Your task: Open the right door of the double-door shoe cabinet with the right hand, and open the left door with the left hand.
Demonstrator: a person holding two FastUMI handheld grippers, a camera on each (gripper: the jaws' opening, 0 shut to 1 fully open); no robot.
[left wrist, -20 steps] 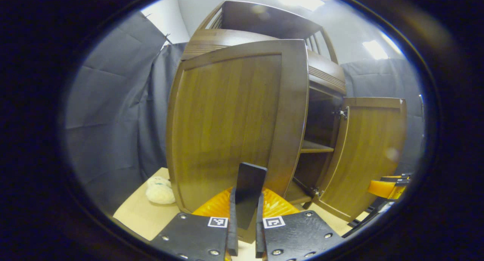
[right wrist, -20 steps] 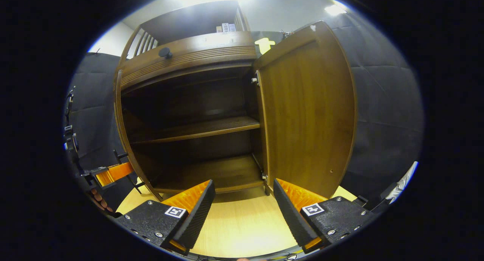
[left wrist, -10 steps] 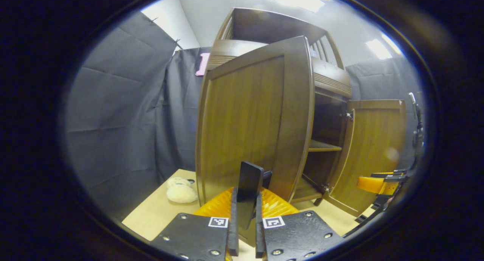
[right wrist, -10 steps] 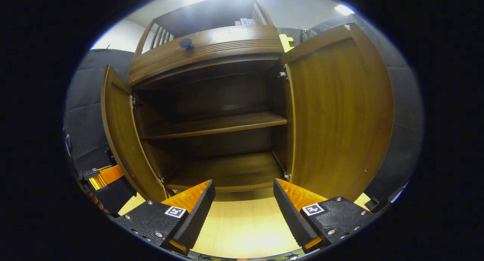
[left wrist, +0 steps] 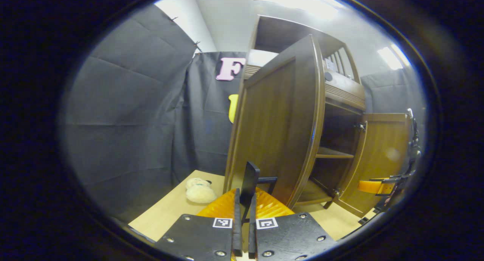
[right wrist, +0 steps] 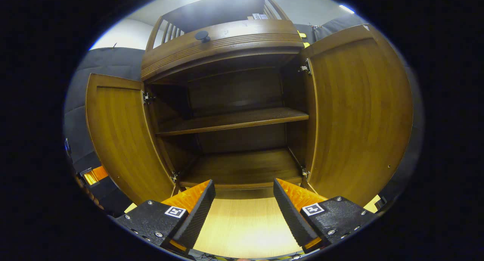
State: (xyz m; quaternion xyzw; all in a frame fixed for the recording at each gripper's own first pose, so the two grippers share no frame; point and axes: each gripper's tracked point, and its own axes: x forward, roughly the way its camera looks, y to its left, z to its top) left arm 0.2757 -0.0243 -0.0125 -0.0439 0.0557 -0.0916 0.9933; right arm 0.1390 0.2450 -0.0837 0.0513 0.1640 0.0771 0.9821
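The left gripper [left wrist: 244,219] jaws clamp the flat dark handle [left wrist: 249,183] of the wooden left door [left wrist: 278,121]; a fluffy plush toy [left wrist: 199,191] lies left. The right gripper [right wrist: 244,208] jaws stand apart before the open shoe cabinet [right wrist: 234,121].

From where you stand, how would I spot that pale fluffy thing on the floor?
Find the tall brown wooden shoe cabinet with both doors swung open. Look past the outer face of its left door, down to the light wooden floor by the dark curtain. The cream plush toy lies there, soft and rounded, unlike everything hard-edged nearby.
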